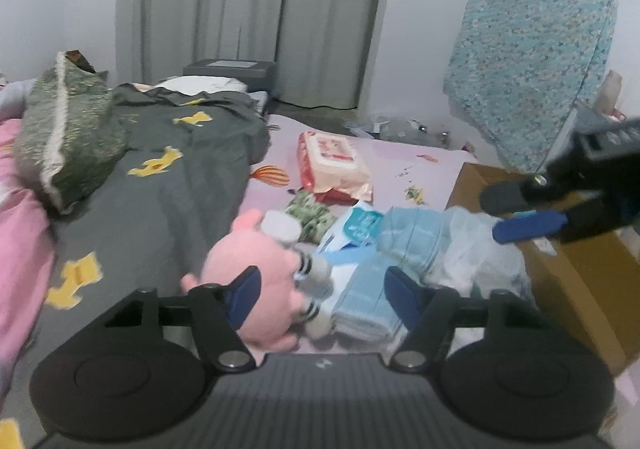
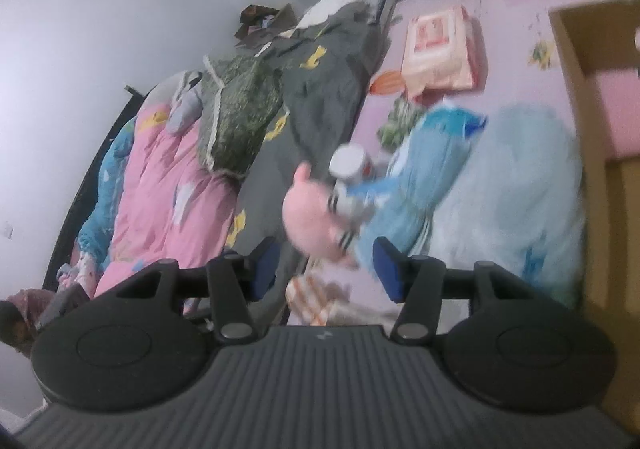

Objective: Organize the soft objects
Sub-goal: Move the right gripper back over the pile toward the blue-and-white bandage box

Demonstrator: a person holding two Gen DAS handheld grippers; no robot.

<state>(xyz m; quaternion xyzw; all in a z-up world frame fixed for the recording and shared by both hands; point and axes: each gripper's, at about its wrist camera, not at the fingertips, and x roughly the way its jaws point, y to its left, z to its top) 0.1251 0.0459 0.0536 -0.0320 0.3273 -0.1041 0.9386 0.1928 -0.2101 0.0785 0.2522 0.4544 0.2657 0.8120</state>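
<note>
A pink plush toy (image 1: 256,269) with striped socks lies on the bed between blue tissue packs (image 1: 372,289) and the grey blanket. My left gripper (image 1: 320,293) is open just above them, its jaws around the toy's feet and a pack's edge. My right gripper (image 1: 508,213) shows at the right, open, over a clear plastic bag (image 1: 472,249). In the right wrist view the right gripper (image 2: 324,269) is open and empty above the pink toy (image 2: 312,217) and a blue pack (image 2: 420,165). A red wipes pack (image 1: 332,161) lies farther back.
A cardboard box (image 1: 560,273) stands at the bed's right edge. A grey blanket (image 1: 160,189) and a green cushion (image 1: 68,137) cover the left. A pink quilt (image 2: 168,189) lies beyond. A teal cloth (image 1: 532,61) hangs on the wall.
</note>
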